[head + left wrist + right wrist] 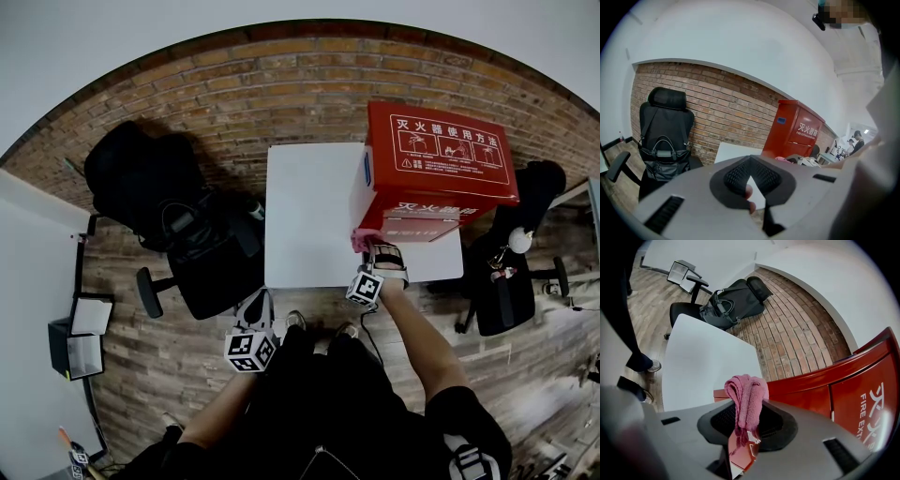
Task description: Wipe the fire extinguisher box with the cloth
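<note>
Clamping cloth (746,399), right tongs (370,247) at box (441,155) corner; tabletop (309,216) stretches left.

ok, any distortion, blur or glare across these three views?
Head view: strong fisheye, brick wall bows into an arc, corners black, light even, no hard glare on the fire extinguisher box. Left gripper view: left hand-held gripper body up close is soft. Right gripper view: cloth sharp, lower-left edge smeared.
</note>
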`<move>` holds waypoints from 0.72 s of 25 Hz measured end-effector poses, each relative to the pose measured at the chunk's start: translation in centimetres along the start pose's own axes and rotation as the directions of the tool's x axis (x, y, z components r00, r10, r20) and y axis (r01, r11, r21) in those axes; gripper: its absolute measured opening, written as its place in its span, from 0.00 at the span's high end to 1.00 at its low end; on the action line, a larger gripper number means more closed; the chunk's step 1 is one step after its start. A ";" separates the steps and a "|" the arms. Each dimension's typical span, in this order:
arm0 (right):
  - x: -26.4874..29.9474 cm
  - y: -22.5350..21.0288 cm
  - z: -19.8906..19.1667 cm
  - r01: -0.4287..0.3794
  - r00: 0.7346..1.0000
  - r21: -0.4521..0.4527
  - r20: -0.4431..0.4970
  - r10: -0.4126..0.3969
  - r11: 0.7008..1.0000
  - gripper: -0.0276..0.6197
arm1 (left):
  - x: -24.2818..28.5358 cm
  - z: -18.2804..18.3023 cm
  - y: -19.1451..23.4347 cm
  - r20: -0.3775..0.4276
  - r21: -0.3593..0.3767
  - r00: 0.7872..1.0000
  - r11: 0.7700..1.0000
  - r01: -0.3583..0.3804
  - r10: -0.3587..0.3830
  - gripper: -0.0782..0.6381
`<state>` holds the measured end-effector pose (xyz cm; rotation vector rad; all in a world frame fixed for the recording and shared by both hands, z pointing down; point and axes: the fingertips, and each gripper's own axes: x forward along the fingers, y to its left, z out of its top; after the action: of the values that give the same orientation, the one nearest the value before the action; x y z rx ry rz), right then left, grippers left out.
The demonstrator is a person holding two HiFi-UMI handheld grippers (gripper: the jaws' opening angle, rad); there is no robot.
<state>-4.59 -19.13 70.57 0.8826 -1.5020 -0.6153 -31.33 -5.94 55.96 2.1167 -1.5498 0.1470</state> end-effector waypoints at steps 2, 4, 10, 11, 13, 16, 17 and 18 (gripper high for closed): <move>0.4 0.6 0.0 -0.014 1.000 0.005 -0.004 0.014 1.000 0.78 | 0.3 -0.1 0.1 -0.002 -0.003 1.000 1.000 -0.001 0.001 0.87; 0.8 1.2 0.0 -0.028 1.000 0.006 -0.008 0.028 1.000 0.78 | 0.6 -0.2 0.0 -0.006 -0.005 1.000 1.000 -0.002 0.002 0.87; 2.0 2.6 0.0 -0.058 0.998 0.000 -0.012 0.058 0.998 0.78 | 1.2 -0.5 -0.1 -0.016 -0.002 1.000 1.000 -0.002 0.002 0.87; 2.2 2.9 0.0 -0.063 0.998 0.000 -0.012 0.063 0.998 0.78 | 1.3 -0.6 -0.1 -0.019 -0.002 1.000 1.000 -0.004 0.004 0.87; 2.5 3.4 -0.2 -0.074 0.997 -0.001 -0.013 0.074 0.997 0.78 | 1.3 -0.9 0.1 -0.024 -0.003 1.000 1.000 -0.014 0.013 0.87; 2.8 3.9 -0.3 -0.084 0.996 -0.004 -0.010 0.084 0.996 0.78 | 1.3 -1.1 0.2 -0.026 -0.009 0.999 1.000 -0.027 0.027 0.87; 3.0 4.1 -0.4 -0.086 0.996 -0.006 -0.008 0.086 0.996 0.78 | 1.3 -1.2 0.1 -0.027 -0.008 0.999 1.000 -0.029 0.029 0.87; 3.1 4.2 -0.4 -0.088 0.996 -0.008 -0.007 0.088 0.996 0.78 | 1.3 -1.3 0.1 -0.028 -0.005 0.999 1.000 -0.030 0.030 0.87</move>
<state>-4.91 -19.20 75.80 0.8063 -1.5231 -0.5531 -30.67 -6.53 57.61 2.0794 -1.5644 0.1820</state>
